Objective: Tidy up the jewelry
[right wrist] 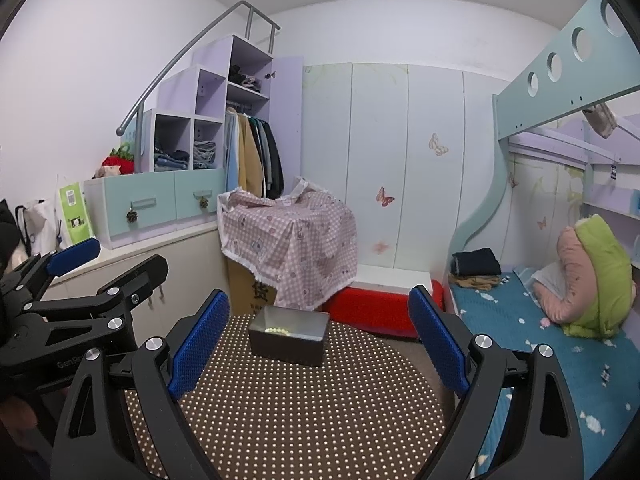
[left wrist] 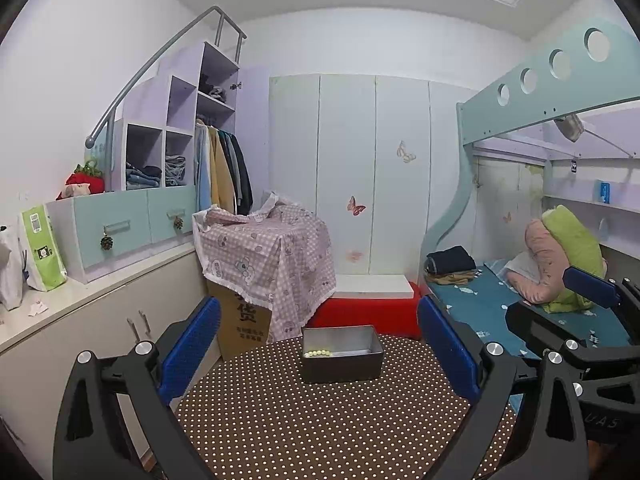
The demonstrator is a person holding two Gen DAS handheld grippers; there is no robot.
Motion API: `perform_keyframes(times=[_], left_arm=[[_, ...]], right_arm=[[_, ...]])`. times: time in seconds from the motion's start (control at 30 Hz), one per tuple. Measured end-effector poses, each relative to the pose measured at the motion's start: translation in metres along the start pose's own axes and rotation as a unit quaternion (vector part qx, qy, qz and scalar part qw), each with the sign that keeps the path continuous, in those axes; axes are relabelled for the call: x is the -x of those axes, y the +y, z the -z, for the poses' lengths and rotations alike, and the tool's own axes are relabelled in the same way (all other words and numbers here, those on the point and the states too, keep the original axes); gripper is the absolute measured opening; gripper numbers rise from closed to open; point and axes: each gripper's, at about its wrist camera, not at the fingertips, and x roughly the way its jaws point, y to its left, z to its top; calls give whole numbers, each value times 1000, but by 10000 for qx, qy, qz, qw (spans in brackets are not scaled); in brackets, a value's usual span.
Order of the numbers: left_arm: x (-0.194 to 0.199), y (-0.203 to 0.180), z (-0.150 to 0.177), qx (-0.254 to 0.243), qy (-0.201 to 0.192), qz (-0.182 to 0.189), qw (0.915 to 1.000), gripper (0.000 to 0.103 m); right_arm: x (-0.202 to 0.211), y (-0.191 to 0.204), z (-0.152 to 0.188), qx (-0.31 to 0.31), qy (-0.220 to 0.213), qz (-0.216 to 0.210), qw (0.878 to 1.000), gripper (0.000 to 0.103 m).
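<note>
A dark grey metal box [left wrist: 341,356] [right wrist: 289,335] stands open-topped at the far edge of a round table with a brown dotted cloth [left wrist: 320,420] [right wrist: 300,408]. Inside it lies a string of pale yellow-green beads [left wrist: 318,353] [right wrist: 278,331]. My left gripper [left wrist: 320,344] is open, held above the table short of the box, with nothing between its blue pads [left wrist: 188,344]. My right gripper [right wrist: 320,340] is open too and holds nothing. Each gripper shows at the edge of the other's view: the right gripper [left wrist: 576,320], the left gripper [right wrist: 80,276].
A cardboard box under a pink checked cloth [left wrist: 268,248] stands behind the table. A red and white low bench [left wrist: 368,308] sits by the wardrobe. A bed with a blue sheet [right wrist: 540,340] lies at the right. A white cabinet counter [left wrist: 60,304] with bags runs along the left.
</note>
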Motion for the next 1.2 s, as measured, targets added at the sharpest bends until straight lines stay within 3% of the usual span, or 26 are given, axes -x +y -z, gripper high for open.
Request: perform_keyframes(times=[1.2], left_arm=[[1,3,0,-30,14,-24,10000,95]], right_arm=[[-2,0,4,6,32,9,10000,88]])
